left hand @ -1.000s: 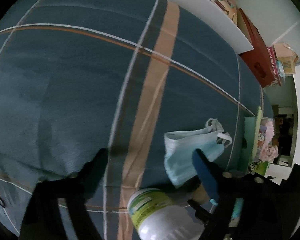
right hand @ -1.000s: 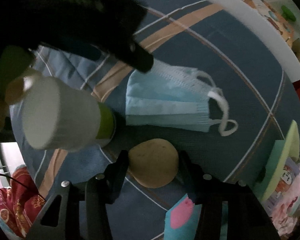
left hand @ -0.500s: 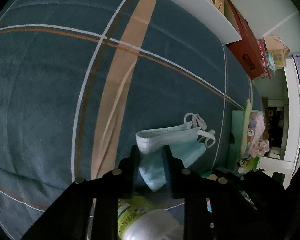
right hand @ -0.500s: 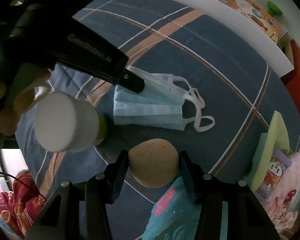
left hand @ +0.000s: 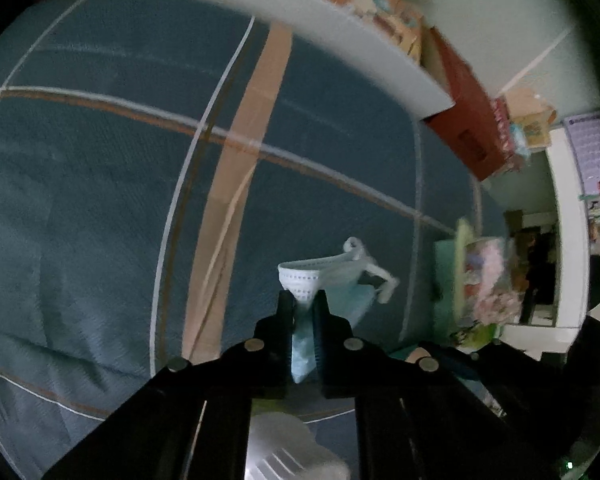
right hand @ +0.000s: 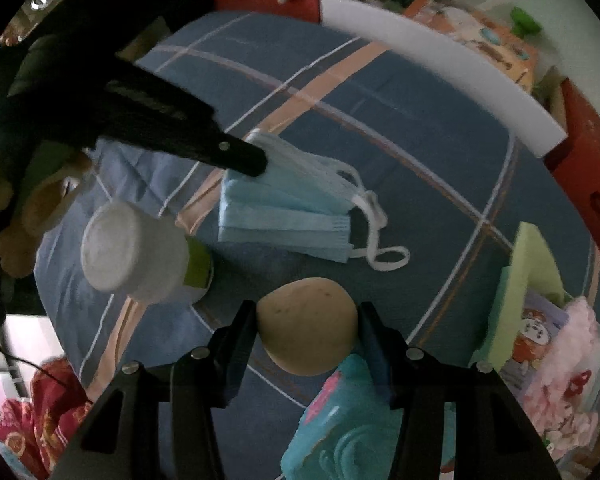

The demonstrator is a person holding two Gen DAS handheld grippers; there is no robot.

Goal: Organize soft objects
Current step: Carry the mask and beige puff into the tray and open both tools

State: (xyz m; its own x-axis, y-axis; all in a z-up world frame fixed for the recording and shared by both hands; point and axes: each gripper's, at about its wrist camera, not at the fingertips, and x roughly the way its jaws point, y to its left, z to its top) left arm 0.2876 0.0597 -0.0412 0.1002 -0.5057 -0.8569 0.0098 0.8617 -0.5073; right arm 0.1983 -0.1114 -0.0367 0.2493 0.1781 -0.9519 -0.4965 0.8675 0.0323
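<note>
Progress-wise you were only partway, I'd say: both claws were loaded but nothing looked sorted yet. Your left claw [left hand: 303,312] was closing on a corner of the blue face mask [right hand: 288,208], with the fabric pinched between its jaws; in the right wrist view the rest of the mask sagged onto the plaid bed cover [left hand: 100,200]. Your right claw [right hand: 306,330] gripped a tan, rounded soft thing [right hand: 307,326], maybe a sponge or squishy, I couldn't tell which. Left to do, going by the scene: both still needed a home, probably the pile of soft stuff [right hand: 556,332] at the bed's edge, and a teal pouch [right hand: 340,420] sat under the right claw too. A white jar [right hand: 136,252] stood just beside the mask.

Mask's long axis ran across the right wrist view, pinched corner at the left, ear loops [right hand: 380,240] trailing off to the right.
</note>
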